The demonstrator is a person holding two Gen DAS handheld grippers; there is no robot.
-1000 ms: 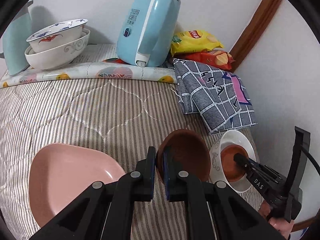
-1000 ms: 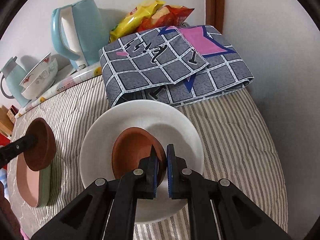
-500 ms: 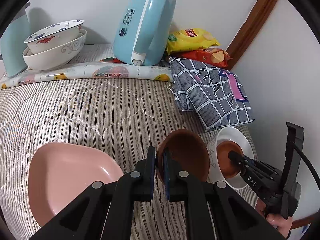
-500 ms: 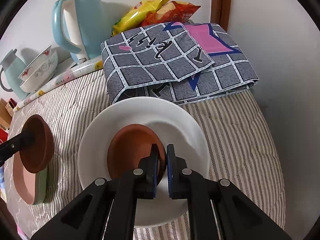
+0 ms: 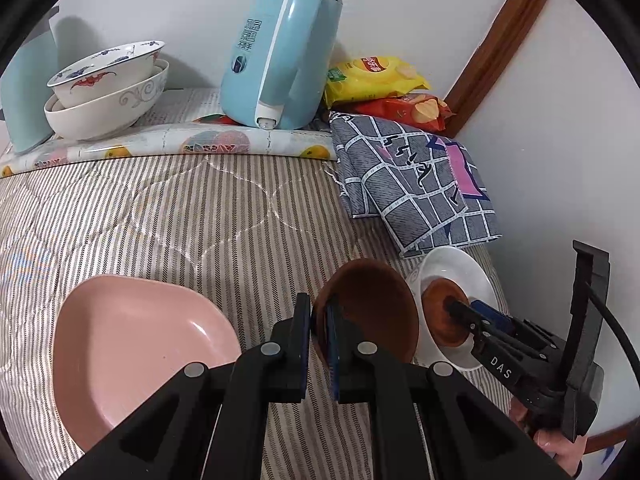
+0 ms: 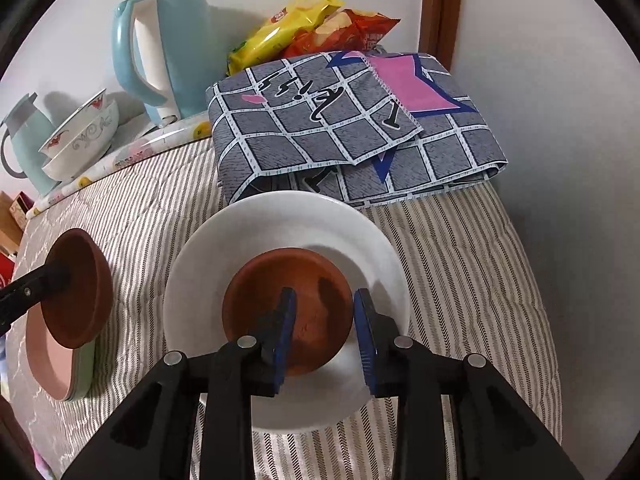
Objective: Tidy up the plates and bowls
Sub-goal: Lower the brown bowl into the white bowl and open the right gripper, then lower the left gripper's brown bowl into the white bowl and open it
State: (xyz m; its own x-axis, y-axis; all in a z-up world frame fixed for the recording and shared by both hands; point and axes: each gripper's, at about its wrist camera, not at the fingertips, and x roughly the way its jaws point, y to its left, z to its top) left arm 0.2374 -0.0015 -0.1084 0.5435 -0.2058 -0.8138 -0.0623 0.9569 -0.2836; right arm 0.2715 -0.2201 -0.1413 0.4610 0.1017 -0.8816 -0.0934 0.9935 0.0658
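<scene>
In the lower centre of the left wrist view, the left gripper (image 5: pixel 319 322) is clamped on the rim of a tilted round brown clay saucer (image 5: pixel 372 312), which is held in the air just right of a stack of pink plastic plates (image 5: pixel 132 344) at the lower left. In the right wrist view, this stack (image 6: pixel 60 368) is seen at the left edge with a pale green plate under the pink ones.

At the lower centre of the right wrist view, the right gripper (image 6: pixel 324 332) is seen with its fingers spread apart, one on each side of the near rim of a second brown clay saucer (image 6: pixel 288 300). That saucer is resting inside a round white ceramic plate (image 6: pixel 280 220) on the striped quilted cloth (image 6: pixel 460 264).

2 stacked patterned white bowls (image 5: pixel 108 88) are seen at the upper left of the left wrist view, beside a light blue electric kettle (image 5: pixel 276 64).
</scene>
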